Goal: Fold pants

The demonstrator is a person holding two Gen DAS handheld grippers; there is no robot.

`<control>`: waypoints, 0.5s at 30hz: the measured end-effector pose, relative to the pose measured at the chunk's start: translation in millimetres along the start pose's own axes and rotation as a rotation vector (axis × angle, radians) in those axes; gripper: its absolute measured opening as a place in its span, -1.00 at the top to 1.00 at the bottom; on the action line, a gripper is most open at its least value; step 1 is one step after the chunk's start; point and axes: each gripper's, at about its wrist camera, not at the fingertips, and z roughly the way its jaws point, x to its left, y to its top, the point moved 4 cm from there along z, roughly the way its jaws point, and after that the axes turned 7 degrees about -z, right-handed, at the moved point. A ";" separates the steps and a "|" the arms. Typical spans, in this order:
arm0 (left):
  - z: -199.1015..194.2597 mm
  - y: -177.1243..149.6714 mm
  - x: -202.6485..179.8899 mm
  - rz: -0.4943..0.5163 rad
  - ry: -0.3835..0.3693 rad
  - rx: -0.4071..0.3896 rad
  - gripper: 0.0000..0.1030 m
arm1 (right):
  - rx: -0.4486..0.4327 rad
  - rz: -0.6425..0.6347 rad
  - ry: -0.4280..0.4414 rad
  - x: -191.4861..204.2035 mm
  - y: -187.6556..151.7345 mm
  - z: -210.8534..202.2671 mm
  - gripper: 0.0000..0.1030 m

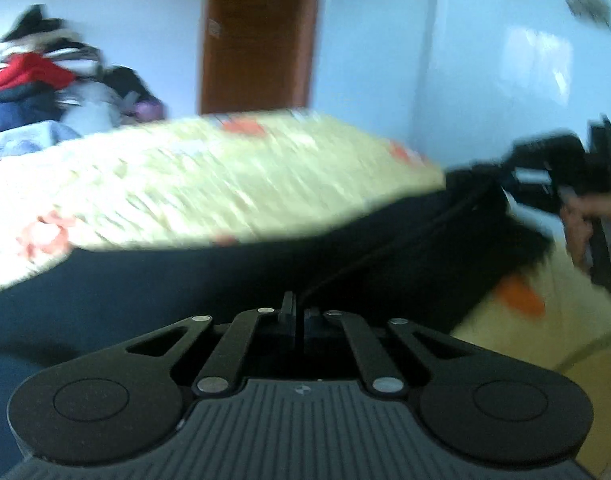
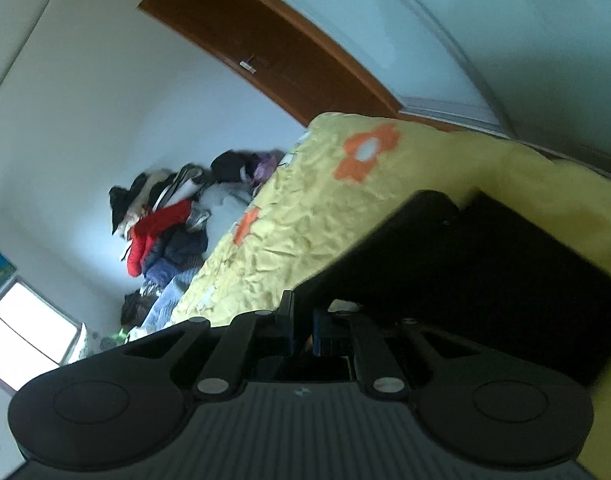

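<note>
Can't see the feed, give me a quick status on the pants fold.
Left gripper shut on pants. Right gripper shut on pants too, fabric lifted over yellow bedspread. Nothing in the way; clothes pile far off.

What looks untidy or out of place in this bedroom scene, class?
A jumbled heap of clothes sits at the far end of the bed, unfolded. The dark pants, pinched by both grippers, look ordinary.

Dark navy pants (image 1: 225, 276) hang stretched over a yellow flowered bedspread (image 1: 209, 184), fabric pinched at both ends, a seam line running diagonally across the taut cloth.
</note>
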 end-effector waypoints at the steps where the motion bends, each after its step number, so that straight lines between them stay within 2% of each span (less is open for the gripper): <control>1: -6.3 12.0 4.6 -0.036 0.013 -0.056 0.91 | -0.017 -0.044 0.007 11.8 7.5 0.1 0.83; 3: -21.3 29.6 8.9 -0.068 0.024 -0.154 0.91 | -0.089 -0.196 0.056 52.8 28.5 -5.4 0.83; 4: -26.9 34.6 7.9 -0.057 0.029 -0.178 0.91 | -0.133 -0.287 0.073 73.5 34.4 -11.5 0.83; 6: -24.5 32.9 1.4 0.002 0.013 -0.128 0.91 | -0.182 -0.383 0.079 92.0 34.5 -24.2 0.83; 8: -10.6 14.4 -3.7 0.032 -0.024 -0.013 0.91 | -0.136 -0.342 0.006 72.2 21.6 -28.6 0.84; 10: 7.1 -9.7 -7.0 0.052 -0.049 0.096 0.91 | -0.045 -0.237 -0.094 26.4 -3.7 -28.9 0.84; 13: 17.7 -32.1 -12.2 0.067 -0.062 0.153 0.92 | 0.028 -0.074 -0.207 -33.4 -37.3 -39.1 0.83; 15: 18.5 -32.0 -9.6 0.071 -0.058 0.148 0.92 | 0.012 0.029 -0.149 -51.7 -43.5 -48.7 0.83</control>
